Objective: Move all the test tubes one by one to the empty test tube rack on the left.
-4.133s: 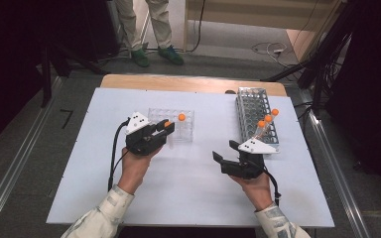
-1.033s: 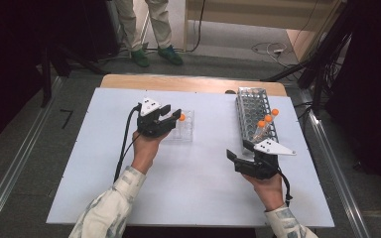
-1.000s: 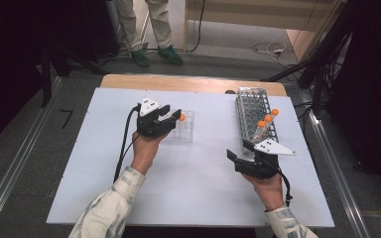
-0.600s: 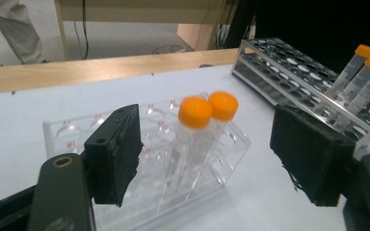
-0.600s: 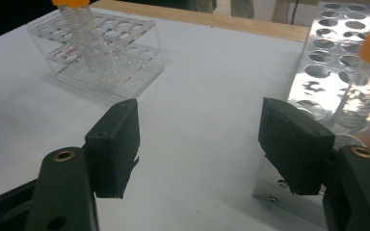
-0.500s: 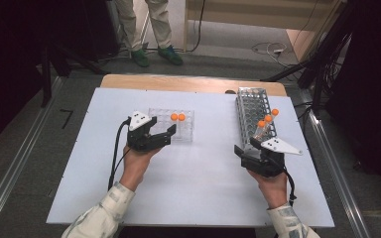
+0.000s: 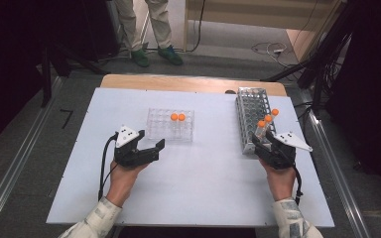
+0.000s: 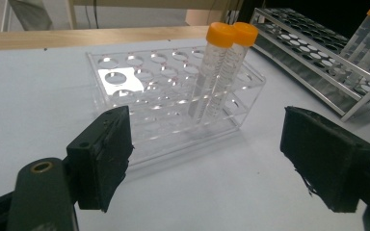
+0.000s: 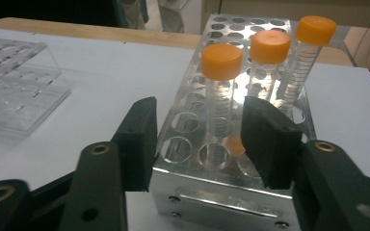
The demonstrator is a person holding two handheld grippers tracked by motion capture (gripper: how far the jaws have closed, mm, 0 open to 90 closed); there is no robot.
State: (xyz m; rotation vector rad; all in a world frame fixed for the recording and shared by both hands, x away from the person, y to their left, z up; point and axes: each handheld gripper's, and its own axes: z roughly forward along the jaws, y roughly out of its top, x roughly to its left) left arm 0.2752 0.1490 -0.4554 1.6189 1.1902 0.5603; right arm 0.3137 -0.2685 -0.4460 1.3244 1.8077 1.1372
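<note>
Left gripper [image 7: 151, 148] is being held just in front of the clear plastic rack [image 7: 171, 125], apart from it. Jaws are standing wide with nothing between them; they have just been opening. In the left gripper view the clear rack [image 8: 173, 96] is being seen ahead between the two black pads, which are not touching it. Two orange-capped tubes [image 8: 221, 72] are standing upright side by side in it, in neighbouring holes toward its right end in that view. From above, the same two caps [image 7: 177, 117] are showing near the middle of the rack's far rows.

Right gripper [image 7: 265, 148] is being held at the near end of the metal rack [image 7: 250, 106], on the right side of the white table [image 7: 203, 188]. Its jaws have just been closing and are standing at a medium gap. In the right gripper view the nearest tube [image 9: 220, 96] is being lined up between the pads [image 9: 139, 139], but it is standing farther back than they are and is not being pressed. Three orange-capped tubes are standing in the metal rack [image 9: 192, 139] in a diagonal line; the other two [image 9: 289, 62] are sitting behind and to the right of the nearest. Nothing is being gripped by either gripper.
</note>
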